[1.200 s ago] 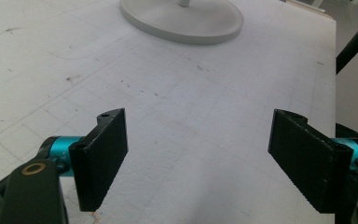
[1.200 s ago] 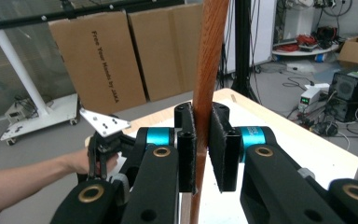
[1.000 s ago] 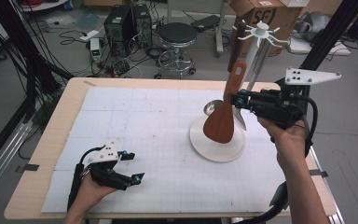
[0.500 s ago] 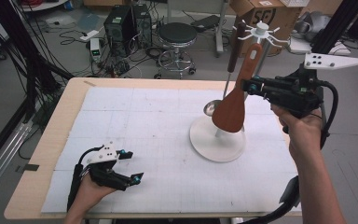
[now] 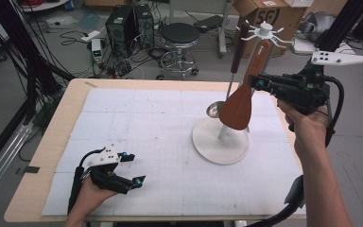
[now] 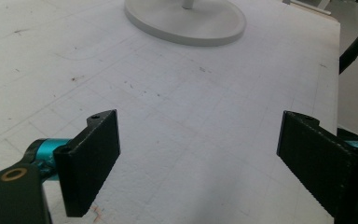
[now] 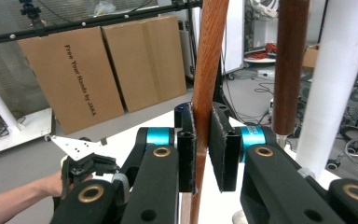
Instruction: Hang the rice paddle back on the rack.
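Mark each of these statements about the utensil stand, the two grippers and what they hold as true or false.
1. The right gripper has its jaws closed on the wooden spatula. True.
2. The left gripper holds the ladle. False: its jaws stand open with nothing between them, low over the white mat.
3. The ladle hangs from the white rack. True: its bowl is near the stand's post, above the round base.
4. The spatula lies flat on the mat. False: it is held up beside the stand, blade down.
5. The left gripper is beside the stand's base. False: it sits near the table's front left, well apart.
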`<move>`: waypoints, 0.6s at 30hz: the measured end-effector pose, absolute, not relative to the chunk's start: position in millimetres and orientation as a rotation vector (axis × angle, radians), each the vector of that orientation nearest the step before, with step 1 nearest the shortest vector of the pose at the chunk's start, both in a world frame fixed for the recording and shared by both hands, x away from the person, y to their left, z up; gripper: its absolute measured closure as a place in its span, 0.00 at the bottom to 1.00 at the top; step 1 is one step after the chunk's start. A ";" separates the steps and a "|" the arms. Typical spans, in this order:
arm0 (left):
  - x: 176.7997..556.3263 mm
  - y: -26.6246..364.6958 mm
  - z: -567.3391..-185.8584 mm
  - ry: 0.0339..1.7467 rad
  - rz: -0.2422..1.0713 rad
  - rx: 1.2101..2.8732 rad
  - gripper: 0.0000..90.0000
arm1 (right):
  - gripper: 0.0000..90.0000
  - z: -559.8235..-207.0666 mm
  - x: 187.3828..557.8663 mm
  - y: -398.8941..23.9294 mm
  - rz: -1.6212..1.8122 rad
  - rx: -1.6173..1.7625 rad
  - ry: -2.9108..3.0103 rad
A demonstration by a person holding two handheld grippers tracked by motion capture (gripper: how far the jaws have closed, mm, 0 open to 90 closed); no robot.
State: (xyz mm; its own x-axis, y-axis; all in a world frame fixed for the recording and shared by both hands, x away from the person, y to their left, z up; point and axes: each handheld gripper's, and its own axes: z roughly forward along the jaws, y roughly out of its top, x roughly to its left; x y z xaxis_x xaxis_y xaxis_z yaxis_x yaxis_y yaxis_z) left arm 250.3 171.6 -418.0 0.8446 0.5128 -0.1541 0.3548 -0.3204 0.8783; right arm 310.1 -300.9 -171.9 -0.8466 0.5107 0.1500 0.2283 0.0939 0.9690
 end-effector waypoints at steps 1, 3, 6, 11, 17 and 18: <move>250.4 171.6 -418.0 0.644 0.183 1.941 0.15 | 0.92 -172.1 311.0 -301.1 1.831 0.742 2.141; 250.5 171.8 -418.1 0.645 0.183 1.941 0.15 | 0.91 -172.7 313.0 -301.4 1.830 0.749 2.143; 250.5 172.0 -418.1 0.651 0.181 1.935 0.15 | 0.91 -173.7 315.7 -302.4 1.821 0.772 2.144; 250.7 172.6 -418.1 0.646 0.182 1.938 0.15 | 0.91 -174.7 319.1 -303.1 1.807 0.790 2.131; 250.6 172.7 -418.3 0.643 0.178 1.937 0.15 | 0.91 -176.8 320.3 -304.0 1.805 0.810 2.106; 250.5 172.6 -418.3 0.644 0.180 1.938 0.15 | 0.91 -177.4 320.1 -303.9 1.807 0.809 2.104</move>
